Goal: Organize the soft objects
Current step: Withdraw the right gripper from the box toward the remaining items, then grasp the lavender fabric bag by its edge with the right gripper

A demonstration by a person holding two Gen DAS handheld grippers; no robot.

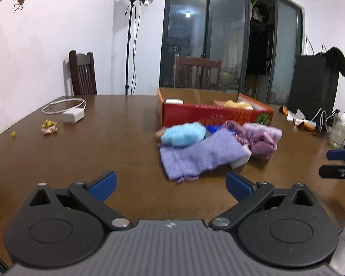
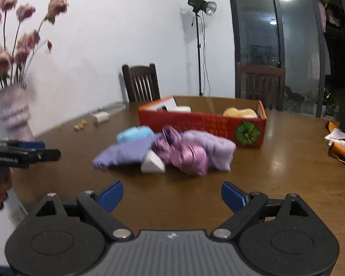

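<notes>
A pile of soft things lies on the brown table in front of a red box (image 1: 216, 115) (image 2: 202, 122): a lavender cloth (image 1: 200, 156) (image 2: 126, 151), a light blue fluffy item (image 1: 183, 134) (image 2: 134, 133), a pink-purple bundle (image 1: 262, 140) (image 2: 190, 155), a pale purple padded item (image 2: 213, 147) and a white sponge wedge (image 2: 152, 163). A yellow soft item (image 1: 238, 104) (image 2: 240, 112) lies inside the box. My left gripper (image 1: 170, 184) is open and empty, short of the pile. My right gripper (image 2: 172, 195) is open and empty, also short of it.
A white charger with cable (image 1: 73, 115) and dried petals (image 1: 48, 126) lie at the left. A vase of pink flowers (image 2: 13, 112) stands at the table's left edge. A glass jar (image 1: 341, 128) and wrappers (image 2: 340, 145) lie right. Chairs (image 1: 197, 72) stand behind.
</notes>
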